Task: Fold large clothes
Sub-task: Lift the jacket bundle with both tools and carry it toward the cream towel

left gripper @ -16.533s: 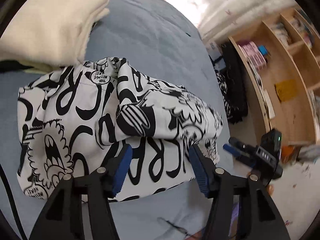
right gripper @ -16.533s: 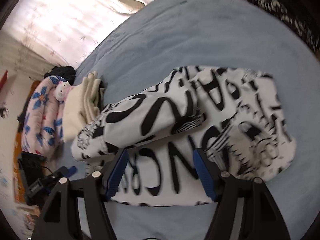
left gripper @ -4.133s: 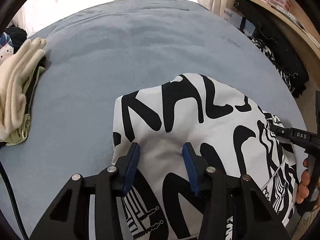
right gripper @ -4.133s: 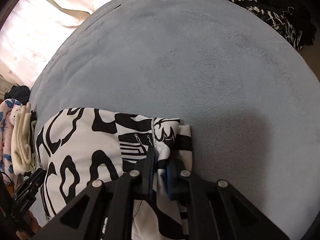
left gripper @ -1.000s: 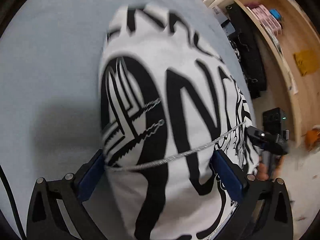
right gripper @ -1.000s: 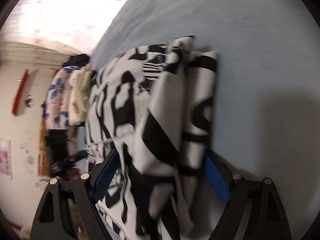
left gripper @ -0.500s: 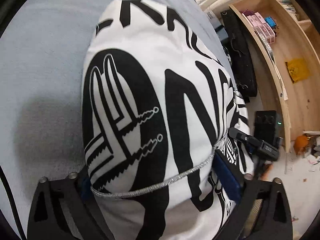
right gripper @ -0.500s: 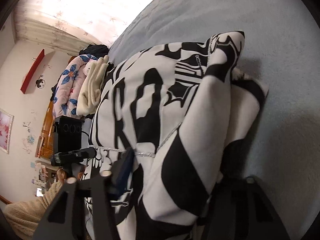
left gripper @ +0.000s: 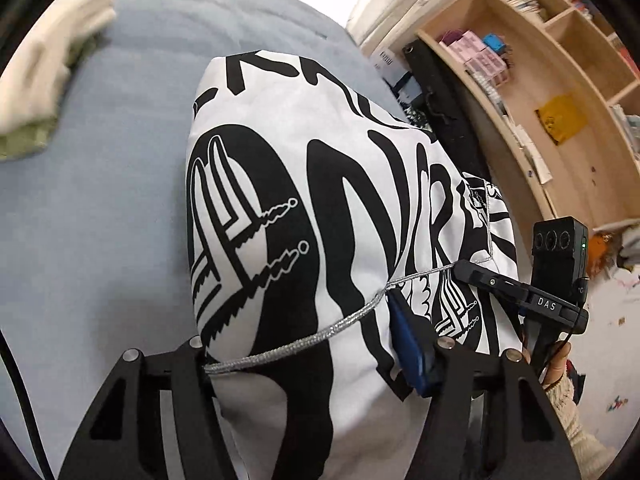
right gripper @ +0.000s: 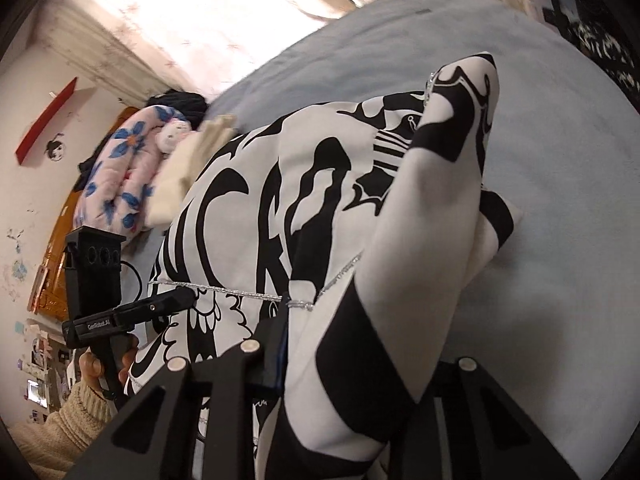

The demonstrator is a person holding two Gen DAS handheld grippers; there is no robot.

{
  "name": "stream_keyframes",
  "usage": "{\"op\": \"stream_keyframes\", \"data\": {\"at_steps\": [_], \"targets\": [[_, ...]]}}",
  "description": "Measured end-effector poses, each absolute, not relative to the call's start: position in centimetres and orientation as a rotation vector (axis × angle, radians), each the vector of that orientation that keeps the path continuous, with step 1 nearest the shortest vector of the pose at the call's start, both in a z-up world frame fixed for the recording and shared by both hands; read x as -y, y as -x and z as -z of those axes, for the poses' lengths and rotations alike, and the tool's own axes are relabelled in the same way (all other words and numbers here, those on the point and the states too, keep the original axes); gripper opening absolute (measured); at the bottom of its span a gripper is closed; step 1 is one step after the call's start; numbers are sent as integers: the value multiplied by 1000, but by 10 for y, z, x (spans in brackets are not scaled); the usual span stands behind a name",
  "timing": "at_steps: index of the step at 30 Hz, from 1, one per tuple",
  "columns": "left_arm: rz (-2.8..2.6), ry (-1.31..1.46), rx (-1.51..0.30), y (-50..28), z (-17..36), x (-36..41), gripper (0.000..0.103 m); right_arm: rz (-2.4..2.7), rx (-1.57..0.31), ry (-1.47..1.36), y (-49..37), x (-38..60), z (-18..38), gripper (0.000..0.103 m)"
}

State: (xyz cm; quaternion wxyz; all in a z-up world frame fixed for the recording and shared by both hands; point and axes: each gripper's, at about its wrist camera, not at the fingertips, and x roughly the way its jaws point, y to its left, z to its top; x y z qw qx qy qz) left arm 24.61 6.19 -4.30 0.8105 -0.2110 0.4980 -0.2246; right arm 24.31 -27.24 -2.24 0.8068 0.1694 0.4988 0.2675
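Left wrist view, left to right: cream folded garment (left gripper: 38, 68) at the far left edge of the blue bedspread (left gripper: 100, 208); black-and-white printed garment (left gripper: 304, 208) bunched mid-frame, its far end lying on the bedspread and its near end raised into the left gripper (left gripper: 304, 360). Jaws closing, cloth bunched between them with a silver cord (left gripper: 304, 342) running across; the blue pad on the right presses the fabric, the left pad is hidden by cloth. To the right, the right gripper (left gripper: 460, 268) takes the same garment's other edge; wooden shelf (left gripper: 560, 92) behind. Right wrist view, left to right: floral pink quilt (right gripper: 120, 184) far left, a hand (right gripper: 100, 364) carrying the left gripper at the cloth edge, then the right gripper's own jaws closing on a thick fold of garment, pad tight on the fabric.
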Motion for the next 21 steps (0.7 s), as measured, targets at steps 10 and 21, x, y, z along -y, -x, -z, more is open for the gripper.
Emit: {"op": "stream_keyframes", "data": {"at_steps": [10,21], "targets": [[359,376,-949,-228,-85,-252,63,-760,-958,-377,-280,90,-64,26],[292,288,-850,-376,-124,-465,64,-845,-827,-449,-446,-125,-71,26]]}}
